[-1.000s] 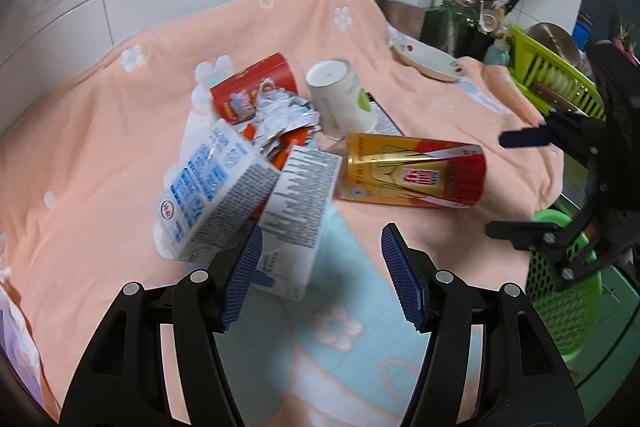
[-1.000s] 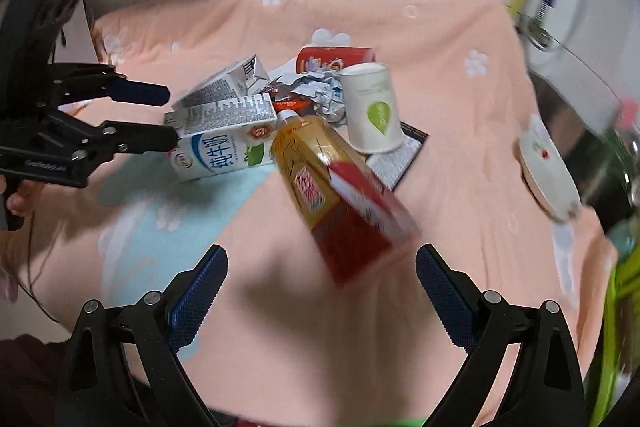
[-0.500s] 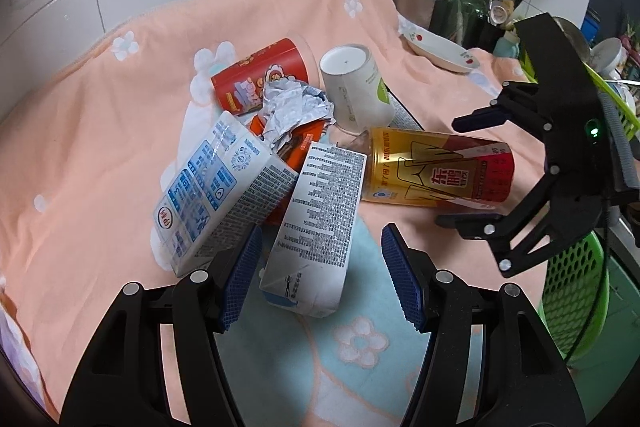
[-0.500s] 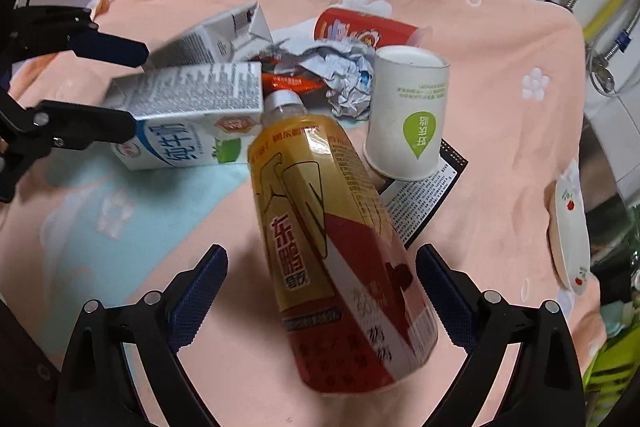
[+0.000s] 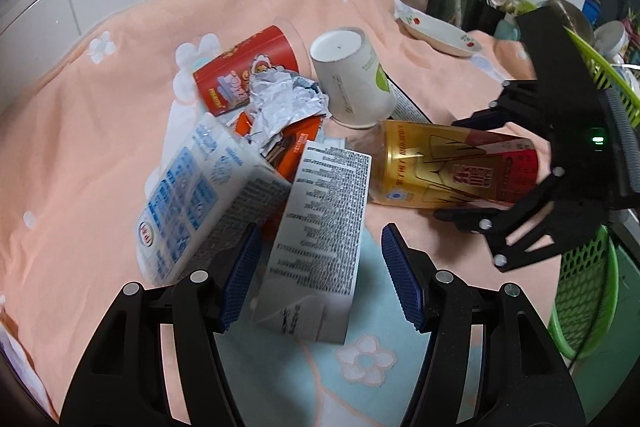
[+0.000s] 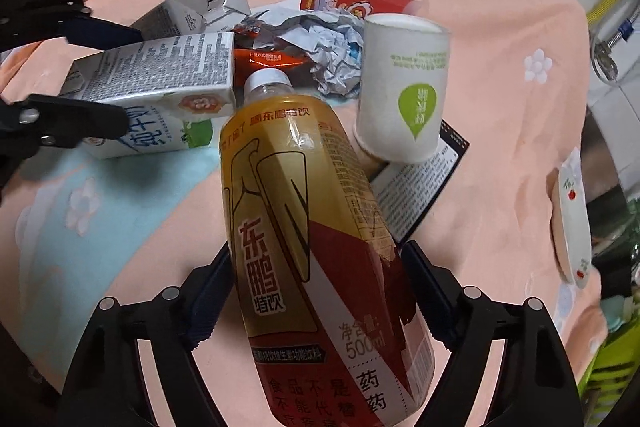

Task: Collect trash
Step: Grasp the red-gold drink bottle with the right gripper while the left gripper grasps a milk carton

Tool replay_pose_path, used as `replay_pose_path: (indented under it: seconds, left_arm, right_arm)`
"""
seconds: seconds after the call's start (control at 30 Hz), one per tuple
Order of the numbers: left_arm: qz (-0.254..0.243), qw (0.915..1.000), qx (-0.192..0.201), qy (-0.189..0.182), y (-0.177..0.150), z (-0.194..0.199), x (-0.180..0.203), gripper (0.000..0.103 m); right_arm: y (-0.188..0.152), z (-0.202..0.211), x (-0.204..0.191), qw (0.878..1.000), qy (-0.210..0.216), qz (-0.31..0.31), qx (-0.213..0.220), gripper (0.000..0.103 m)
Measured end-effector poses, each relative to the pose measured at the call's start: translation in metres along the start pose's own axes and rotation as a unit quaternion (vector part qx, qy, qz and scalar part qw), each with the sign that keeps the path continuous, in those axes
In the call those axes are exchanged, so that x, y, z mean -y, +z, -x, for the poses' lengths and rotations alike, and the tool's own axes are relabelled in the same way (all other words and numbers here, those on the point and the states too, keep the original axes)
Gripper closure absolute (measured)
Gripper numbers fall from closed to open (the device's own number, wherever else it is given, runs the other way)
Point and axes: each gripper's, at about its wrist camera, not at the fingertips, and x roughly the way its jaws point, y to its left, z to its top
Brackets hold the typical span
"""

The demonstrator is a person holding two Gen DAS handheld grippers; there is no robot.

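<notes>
right gripper [image 6: 316, 291]: ribbed pads sit on both flanks of the gold-and-red labelled plastic drink bottle [image 6: 308, 227], closed on it near the base. bottle lies on its side on the soft peach flower-print blanket [image 6: 500, 107], white cap toward the pile. its bottom end is cut off by the frame edge in the right wrist view, and the right pad is mostly hidden behind the label.

left gripper [image 5: 320, 279]: blue ribbed pads spread apart, straddling the near end of a grey-printed milk carton [image 5: 320, 235] without squeezing it. a second, blue-printed white carton [image 5: 192, 203] leans against the left finger; can't tell if it's touching the pad.

pile behind: crumpled silvery foil wrapper [image 5: 280, 99], glossy orange snack wrapper [image 5: 296, 147] half buried, red cardboard snack tube [image 5: 240, 75] on its side, white paper cup with a green leaf mark [image 5: 352, 83] upside down.

left wrist view only: green plastic mesh basket [image 5: 584, 291] off the blanket's right edge, partly behind the right gripper body, plus a white oval dish [image 5: 436, 31].

right wrist view only: a black-edged printed leaflet [image 6: 416, 187] flat under the cup, and the second carton's torn-open spout.
</notes>
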Motion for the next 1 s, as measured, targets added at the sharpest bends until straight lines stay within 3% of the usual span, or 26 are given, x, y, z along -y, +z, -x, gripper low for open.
replay_pose_path:
  seconds: [0.2, 0.4, 0.67, 1.0]
  left_arm:
    - [-0.017, 0.9998, -0.009, 0.003, 0.004, -0.014, 0.008, 0.041]
    - [-0.029, 0.9994, -0.015, 0.006, 0.009, -0.026, 0.017, 0.054]
    - [-0.039, 0.999, -0.009, 0.017, 0.01, -0.027, 0.025, 0.059]
    - [-0.019, 0.9998, 0.004, -0.007, 0.006, -0.013, 0.029, 0.059]
  right_arm:
    - [-0.023, 0.012, 0.011, 0.998, 0.021, -0.052, 0.009, 0.025]
    - [-0.043, 0.02, 0.018, 0.994, 0.042, -0.104, 0.013, 0.025]
    - [-0.047, 0.023, 0.015, 0.993, 0.044, -0.111, 0.017, 0.025]
    - [-0.059, 0.031, 0.014, 0.988, 0.055, -0.14, 0.035, 0.025]
